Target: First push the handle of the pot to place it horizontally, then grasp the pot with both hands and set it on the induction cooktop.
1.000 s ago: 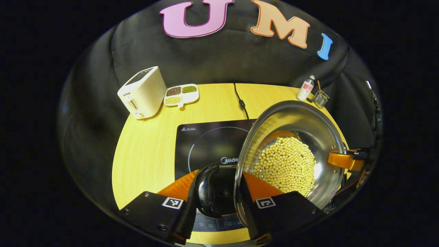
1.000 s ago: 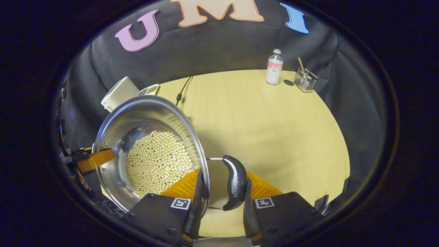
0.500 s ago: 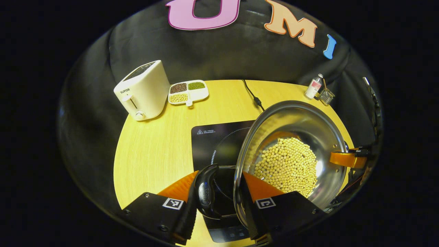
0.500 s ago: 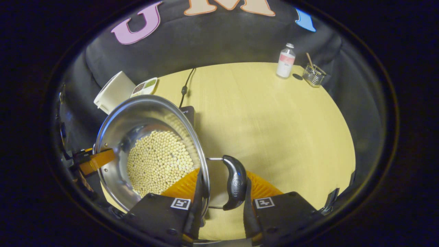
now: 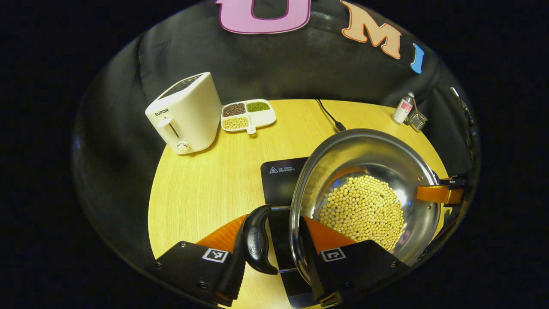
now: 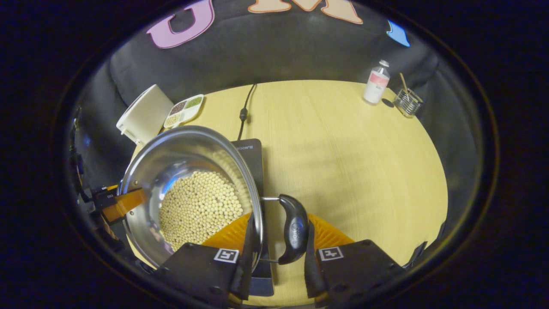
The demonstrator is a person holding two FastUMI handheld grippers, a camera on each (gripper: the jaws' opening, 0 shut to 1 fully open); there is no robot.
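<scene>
A steel pot with yellow beans in it hangs between both grippers, over the black induction cooktop. My left gripper is shut on the pot's black side handle, one orange finger outside the handle and the other inside the rim. In the right gripper view, my right gripper is shut the same way on the opposite black handle of the pot. The cooktop shows as a strip past the rim. Across the pot, each view shows the other gripper's orange finger.
On the round wooden table, a white toaster and a divided dish of beans stand at the back left. A black cable runs back from the cooktop. A small bottle and a glass holder stand at the back right.
Both grippers have carried the pot leftward over the table. The cooktop now peeks out on the right side of the pot, and the toaster looks nearer.
</scene>
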